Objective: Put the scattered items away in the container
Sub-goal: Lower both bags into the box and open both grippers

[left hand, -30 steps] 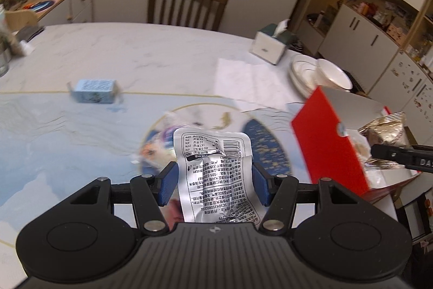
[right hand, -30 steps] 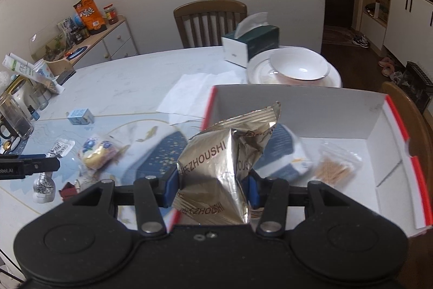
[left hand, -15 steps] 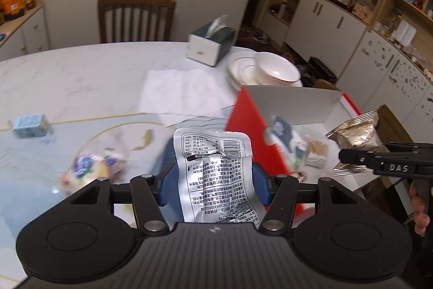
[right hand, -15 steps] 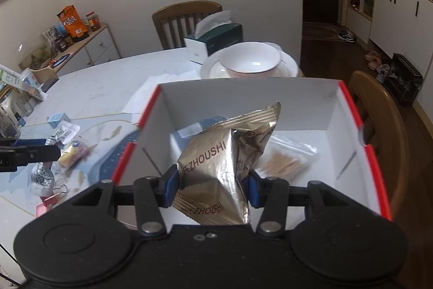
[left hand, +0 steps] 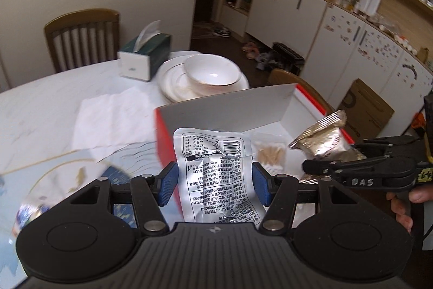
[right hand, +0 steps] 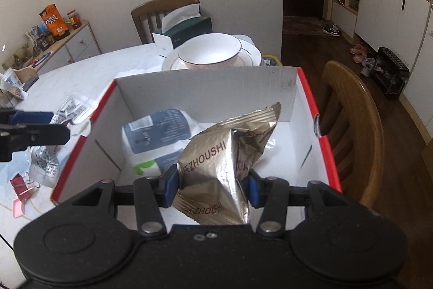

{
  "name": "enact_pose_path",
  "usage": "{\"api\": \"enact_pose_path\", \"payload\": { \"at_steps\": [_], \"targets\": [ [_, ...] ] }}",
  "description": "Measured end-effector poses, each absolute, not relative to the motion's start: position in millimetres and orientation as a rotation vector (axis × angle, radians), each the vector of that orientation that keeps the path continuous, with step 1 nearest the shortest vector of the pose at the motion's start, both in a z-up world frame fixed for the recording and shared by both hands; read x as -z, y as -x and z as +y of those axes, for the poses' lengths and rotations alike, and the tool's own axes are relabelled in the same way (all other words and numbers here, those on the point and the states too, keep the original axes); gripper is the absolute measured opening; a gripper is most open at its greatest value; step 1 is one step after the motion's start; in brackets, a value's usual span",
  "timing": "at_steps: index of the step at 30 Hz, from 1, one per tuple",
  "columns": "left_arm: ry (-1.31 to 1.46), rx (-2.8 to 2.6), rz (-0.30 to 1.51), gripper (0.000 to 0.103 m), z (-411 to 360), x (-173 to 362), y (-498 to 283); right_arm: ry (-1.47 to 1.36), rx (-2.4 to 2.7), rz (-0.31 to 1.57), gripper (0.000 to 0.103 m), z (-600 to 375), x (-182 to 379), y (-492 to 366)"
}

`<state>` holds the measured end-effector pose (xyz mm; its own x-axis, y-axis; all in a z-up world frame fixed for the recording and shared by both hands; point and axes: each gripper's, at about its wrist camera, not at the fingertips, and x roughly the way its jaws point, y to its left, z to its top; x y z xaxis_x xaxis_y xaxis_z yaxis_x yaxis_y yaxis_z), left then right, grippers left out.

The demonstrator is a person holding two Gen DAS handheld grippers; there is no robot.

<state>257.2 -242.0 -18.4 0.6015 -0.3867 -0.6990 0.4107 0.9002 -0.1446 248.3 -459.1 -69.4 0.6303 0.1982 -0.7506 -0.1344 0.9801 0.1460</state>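
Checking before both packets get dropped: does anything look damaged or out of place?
Nothing spilled. The gold packet in the right gripper is crumpled, and a red binder clip lies on the table outside the box.

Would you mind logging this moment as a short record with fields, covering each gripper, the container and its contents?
left gripper: shut on silver printed foil pouch
right gripper: shut on gold crinkled foil snack bag, above the box
container: red-and-white cardboard box
contents: blue-and-white wipes pack, clear bag of cotton swabs
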Motion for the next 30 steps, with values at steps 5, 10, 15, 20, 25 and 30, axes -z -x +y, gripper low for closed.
{"api": "enact_pose_path", "payload": {
  "at_steps": [5, 10, 15, 20, 25, 30],
  "targets": [
    [-0.083, 0.501, 0.798, 0.057, -269.0, 23.5, -268.2, -0.063, -0.187, 0.879, 0.048, -463.3, 74.5, -253.0],
    [-0.112, 0.528, 0.826, 0.057, -288.5, 36.0, -280.2, -0.061, -0.191, 0.898, 0.048, -466.3, 80.5, -255.7],
    [-0.157, 0.55, 0.832, 0.057, -304.2, 46.7, -290.3, -0.04, -0.208, 0.921, 0.048, -464.3, 86.9, -258.5],
    [-0.19, 0.582, 0.835, 0.057, -317.0, 55.3, -301.8, -0.027, -0.213, 0.936, 0.048, -461.7, 93.1, -261.4],
    [-0.239, 0.618, 0.844, 0.057, -329.3, 63.6, -307.2, -0.002, -0.223, 0.962, 0.048, -459.0, 99.6, -265.9],
    [-0.284, 0.64, 0.866, 0.058, -338.9, 73.9, -310.2, 0.038, -0.232, 0.982, 0.048, -454.6, 107.0, -268.6]
  ]
}}
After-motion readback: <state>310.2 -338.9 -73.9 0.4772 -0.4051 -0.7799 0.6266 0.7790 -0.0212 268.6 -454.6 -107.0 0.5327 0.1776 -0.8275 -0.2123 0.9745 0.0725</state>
